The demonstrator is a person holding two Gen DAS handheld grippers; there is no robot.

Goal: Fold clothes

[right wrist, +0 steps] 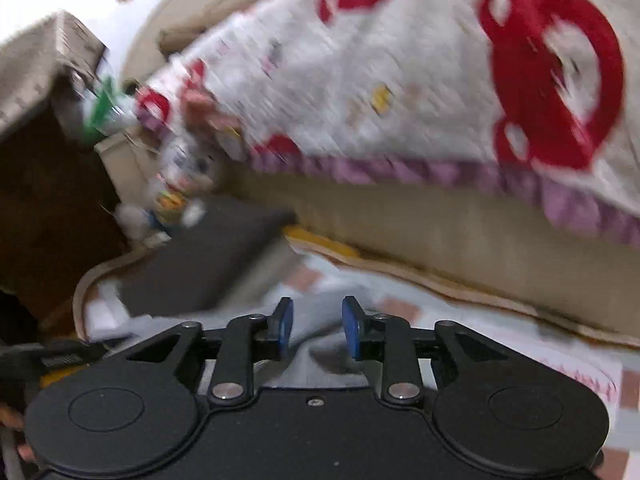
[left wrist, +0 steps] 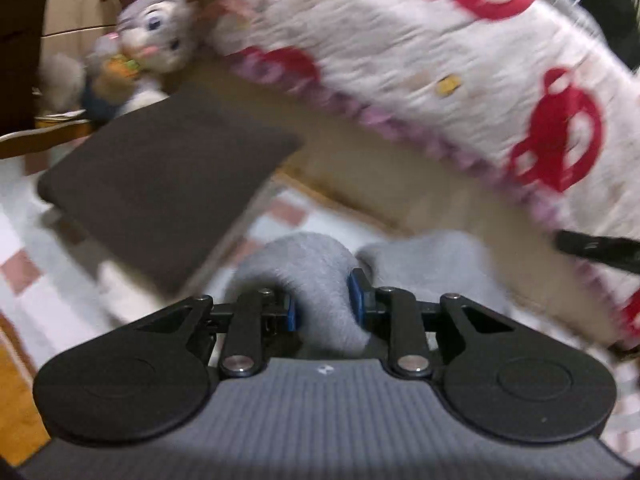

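A light grey garment (left wrist: 432,268) lies bunched on a white and pink checked sheet (left wrist: 36,280). My left gripper (left wrist: 324,300) is shut on a raised fold of it, with the blue pads (left wrist: 355,296) pressing the cloth from both sides. In the right wrist view, my right gripper (right wrist: 318,326) stands open over the same grey garment (right wrist: 320,350). The cloth lies below and between its blue pads (right wrist: 284,326), which do not pinch it. A dark folded garment (left wrist: 160,184) rests flat on the sheet to the left, seen also as the dark folded garment (right wrist: 208,264). Both views are blurred.
A white blanket with red shapes and a purple hem (left wrist: 400,60) hangs over a beige ledge (left wrist: 360,168) behind the sheet. A plush rabbit (left wrist: 156,36) sits at the back left, by pale drawers (left wrist: 76,4). A woven basket (right wrist: 36,72) stands far left.
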